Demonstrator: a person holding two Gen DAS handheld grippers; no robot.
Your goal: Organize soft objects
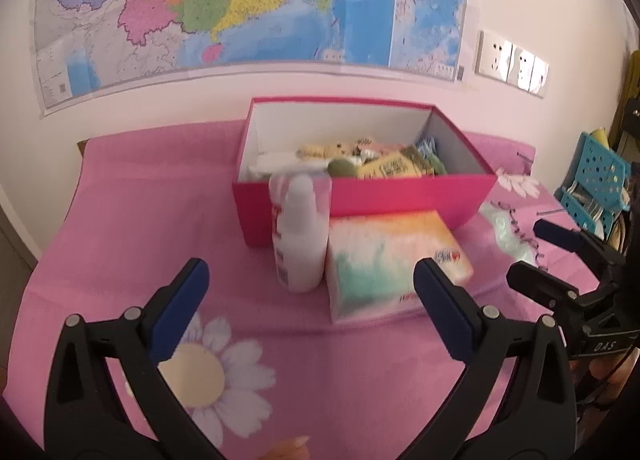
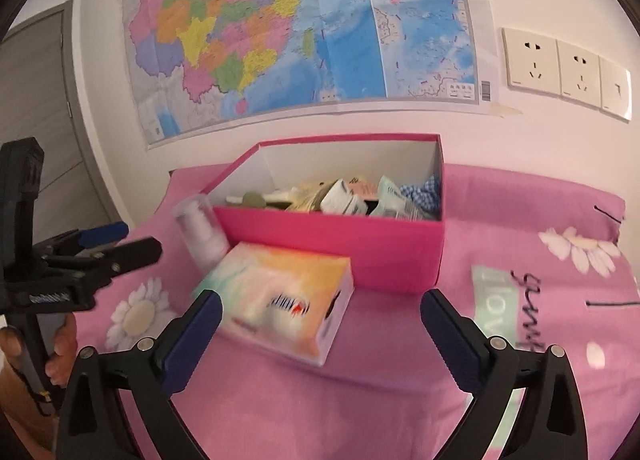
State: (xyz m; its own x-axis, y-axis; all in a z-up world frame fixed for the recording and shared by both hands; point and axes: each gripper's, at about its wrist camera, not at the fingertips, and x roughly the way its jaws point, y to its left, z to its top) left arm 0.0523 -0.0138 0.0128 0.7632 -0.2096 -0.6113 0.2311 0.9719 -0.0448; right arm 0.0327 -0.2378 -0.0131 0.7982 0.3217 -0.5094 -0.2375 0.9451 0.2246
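Note:
A pastel tissue pack (image 1: 388, 260) lies on the pink flowered cloth just in front of an open magenta box (image 1: 400, 196) that holds several small packets. A white bottle (image 1: 298, 232) stands left of the pack, against the box. My left gripper (image 1: 310, 292) is open and empty, its fingers on either side of the bottle and pack, short of them. In the right wrist view the pack (image 2: 280, 300) lies tilted before the box (image 2: 332, 244), the bottle (image 2: 202, 234) behind it. My right gripper (image 2: 320, 324) is open and empty, just short of the pack.
A map hangs on the wall (image 1: 240, 12) behind the table, with wall sockets (image 2: 560, 68) to its right. A blue plastic rack (image 1: 596, 180) stands off the table's right side. The other gripper shows at the edge of each view.

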